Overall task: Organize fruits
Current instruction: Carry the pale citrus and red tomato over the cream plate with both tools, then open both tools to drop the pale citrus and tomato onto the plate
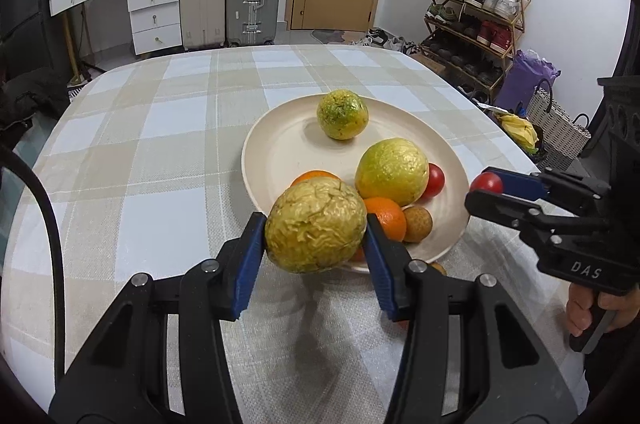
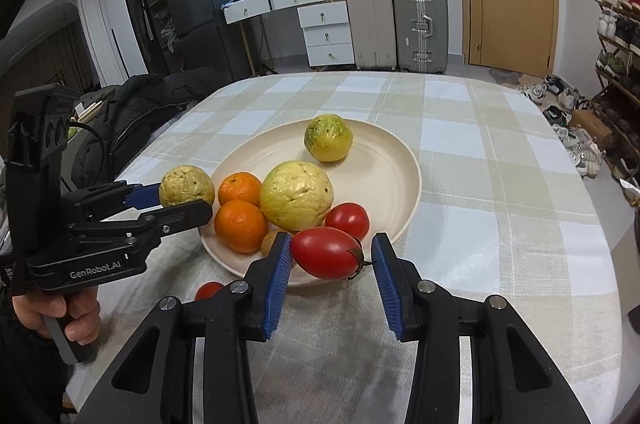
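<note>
The left gripper is clamped on a wrinkled yellow fruit, both pads touching its sides, held above the near rim of the plate. The right gripper holds an oval tomato; the left pad touches it, while contact on the stem side cannot be confirmed. It sits at the near right rim.

To place well, carry each fruit over a bare part of the plate, far left of the oranges, and lower it to contact. Then open slowly, since round fruit will probably roll.
</note>
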Available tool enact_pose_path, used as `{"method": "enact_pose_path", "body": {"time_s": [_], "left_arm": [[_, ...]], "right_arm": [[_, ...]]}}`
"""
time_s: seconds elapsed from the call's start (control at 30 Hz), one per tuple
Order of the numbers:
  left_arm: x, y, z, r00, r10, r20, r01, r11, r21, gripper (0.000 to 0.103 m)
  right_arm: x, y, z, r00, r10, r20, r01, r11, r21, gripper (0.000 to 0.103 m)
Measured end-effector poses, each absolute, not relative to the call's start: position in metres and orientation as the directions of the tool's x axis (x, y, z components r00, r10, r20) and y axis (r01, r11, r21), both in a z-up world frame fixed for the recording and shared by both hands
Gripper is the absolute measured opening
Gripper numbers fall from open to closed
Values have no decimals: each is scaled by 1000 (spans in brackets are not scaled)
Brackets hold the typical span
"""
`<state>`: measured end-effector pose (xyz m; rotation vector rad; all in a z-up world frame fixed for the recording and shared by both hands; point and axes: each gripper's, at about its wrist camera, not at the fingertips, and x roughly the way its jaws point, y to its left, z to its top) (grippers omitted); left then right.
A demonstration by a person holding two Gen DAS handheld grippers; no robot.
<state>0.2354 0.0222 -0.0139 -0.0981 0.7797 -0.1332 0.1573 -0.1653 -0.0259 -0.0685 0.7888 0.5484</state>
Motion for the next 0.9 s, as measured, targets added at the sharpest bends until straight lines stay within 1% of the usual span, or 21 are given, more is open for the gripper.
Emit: {"method": "enact_pose_path", "body": {"time_s": [0.17,0.57,0.83,0.9], "left_arm": [[246,21,-15,700,-163,-695,87,986,-143,46],[274,28,-19,702,-132,-700,54,990,-132,45],[274,29,-21,702,-137,-699,53,989,-140,44],[273,28,-20,705,-123,-699,47,991,-128,44]], "right_arm": [[170,-165,-35,560,433,-706,-481,864,148,42],[190,-164,-37,571,425,-702,-483,866,132,42],[192,-161,-39,547,450,-705,-510,848,146,42],[190,-158,-39,553,444,-705,-515,847,131,44]]}}
